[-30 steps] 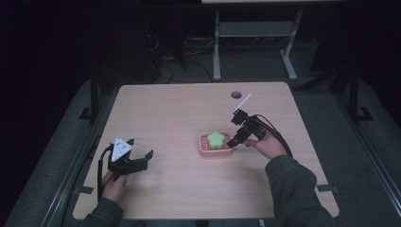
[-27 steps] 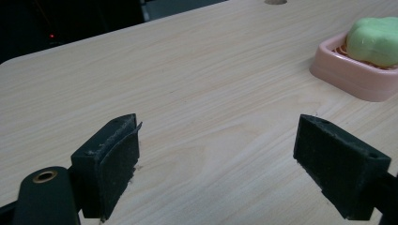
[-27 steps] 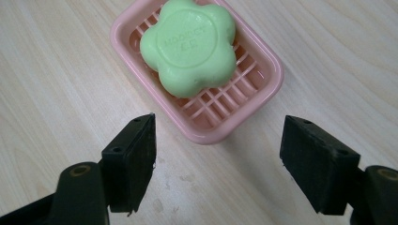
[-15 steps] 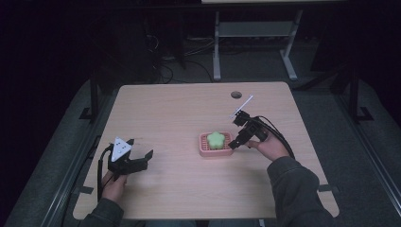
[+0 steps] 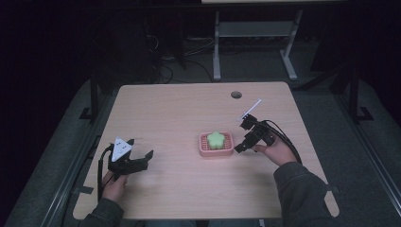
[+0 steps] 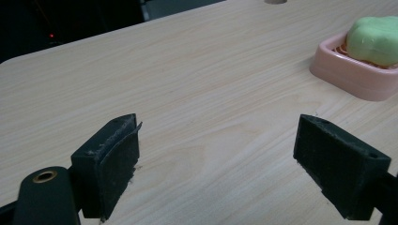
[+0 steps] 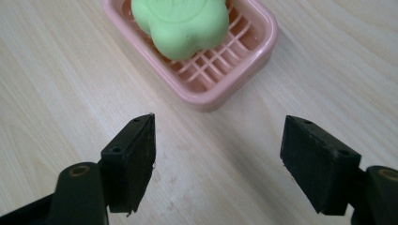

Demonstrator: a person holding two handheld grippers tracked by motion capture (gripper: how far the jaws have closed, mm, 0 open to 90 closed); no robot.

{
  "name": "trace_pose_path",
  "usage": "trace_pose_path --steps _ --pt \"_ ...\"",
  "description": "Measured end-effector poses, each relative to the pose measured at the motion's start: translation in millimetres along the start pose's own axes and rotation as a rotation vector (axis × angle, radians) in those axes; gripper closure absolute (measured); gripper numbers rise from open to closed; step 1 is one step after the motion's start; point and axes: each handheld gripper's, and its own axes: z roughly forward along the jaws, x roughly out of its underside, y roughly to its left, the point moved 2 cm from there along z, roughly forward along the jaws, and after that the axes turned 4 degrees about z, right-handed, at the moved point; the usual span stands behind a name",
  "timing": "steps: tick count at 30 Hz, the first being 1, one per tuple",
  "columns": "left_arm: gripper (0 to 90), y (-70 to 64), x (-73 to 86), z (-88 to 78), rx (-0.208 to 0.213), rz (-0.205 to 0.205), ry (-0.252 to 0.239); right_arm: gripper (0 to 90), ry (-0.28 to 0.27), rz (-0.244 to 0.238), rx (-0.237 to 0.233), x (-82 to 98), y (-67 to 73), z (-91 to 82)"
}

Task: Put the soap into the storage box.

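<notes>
Pale wood grain covers the bench (image 5: 179, 113), on which a pink soap dish (image 5: 216, 150) is set a little right of the middle, with a green flower-shaped soap (image 5: 216, 139) lying inside it on the slatted bottom. The right gripper (image 5: 240, 147) is held in the person's right hand (image 5: 276, 152) just beside the right end of the dish, apart from it; in the right gripper view its two black fingers (image 7: 133, 157) are seen spread apart with only bare wood between them, nothing being gripped, and the dish (image 7: 244, 56) with the soap (image 7: 180, 23) lies just beyond the fingertips, untouched. A black cable (image 5: 283, 137) is looped over the right hand, and a white strip (image 5: 249, 109) is seen sticking up behind the gripper. The left gripper (image 5: 142, 158) is held low near the left front part of the bench, well apart from the dish, topped by its grey three-cornered plate (image 5: 121, 147); in the left gripper view its fingers (image 6: 112, 154) are also parted widely over bare wood and nothing is held, while the dish (image 6: 347, 77) and soap (image 6: 375, 40) are seen far off at the upper right. A round hole (image 5: 236, 94) is cut in the far part of the bench
</notes>
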Motion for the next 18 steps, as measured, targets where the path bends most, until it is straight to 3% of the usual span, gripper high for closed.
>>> trace_pose_path --steps 18 --pt "14.4 -1.0 0.1 0.5 0.002 0.0 0.001 25.9 0.001 0.029 -0.012 28.6 -3.0 -0.2"
